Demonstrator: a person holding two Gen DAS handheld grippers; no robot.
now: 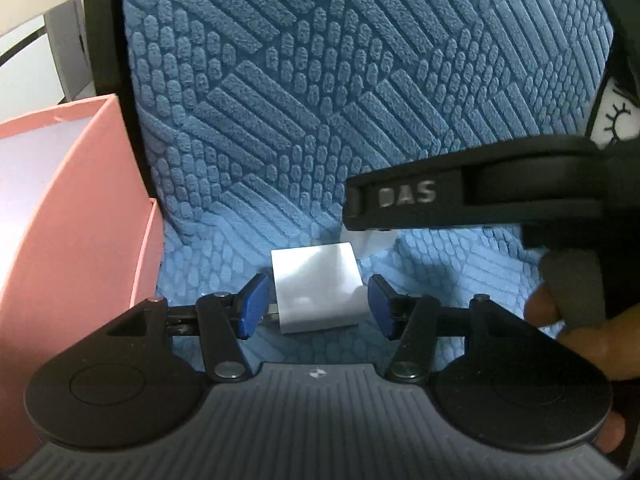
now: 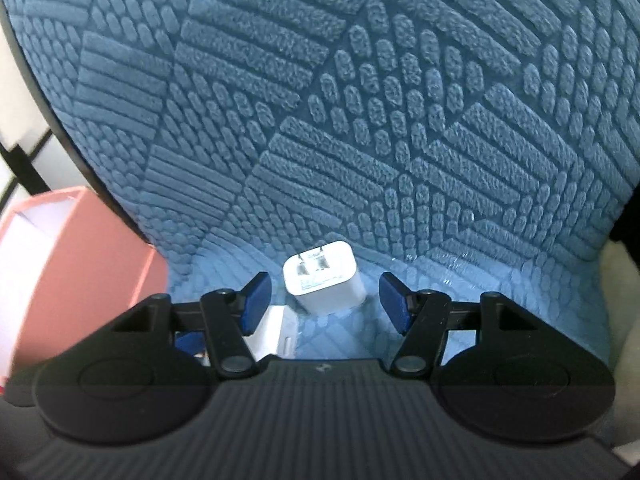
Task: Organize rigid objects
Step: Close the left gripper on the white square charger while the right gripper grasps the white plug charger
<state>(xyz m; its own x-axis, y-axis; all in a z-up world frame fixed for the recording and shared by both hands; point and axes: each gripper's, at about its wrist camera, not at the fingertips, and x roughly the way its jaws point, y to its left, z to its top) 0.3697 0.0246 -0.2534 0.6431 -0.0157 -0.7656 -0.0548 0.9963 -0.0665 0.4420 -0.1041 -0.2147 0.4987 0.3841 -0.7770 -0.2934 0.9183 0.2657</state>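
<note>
Between your left gripper's (image 1: pixel 316 306) blue pads (image 1: pixel 252 306) sits a white charger block (image 1: pixel 316 288), lying flat on the blue textured mat (image 1: pixel 320 80). The fingers stand wide open on either side of it, close to its flanks but not pressing, so you hold nothing yet. A bit of metal shows at the block's left edge, likely its prongs.

Your right gripper (image 2: pixel 326 304) is also wide open and empty, with a second white charger (image 2: pixel 324 282) on the mat just ahead, between the pads and clear of both. This one lies with its two metal prongs (image 2: pixel 312 266) facing up and away from you.

Both chargers look like hard, smooth plastic: light, stiff, not fragile, but probably slippery. Take each across its broad flat sides, mid-body, and keep the pads off the rounded corners and the prongs, where it could twist out.

In the left view, your right gripper crosses in low from the right, its black body just above and behind the first block, with your right hand (image 1: pixel 576 320) wrapped around its handle.

A pink box (image 1: pixel 80 208) stands open to the left, beside the mat. It is likely where the chargers go.
</note>
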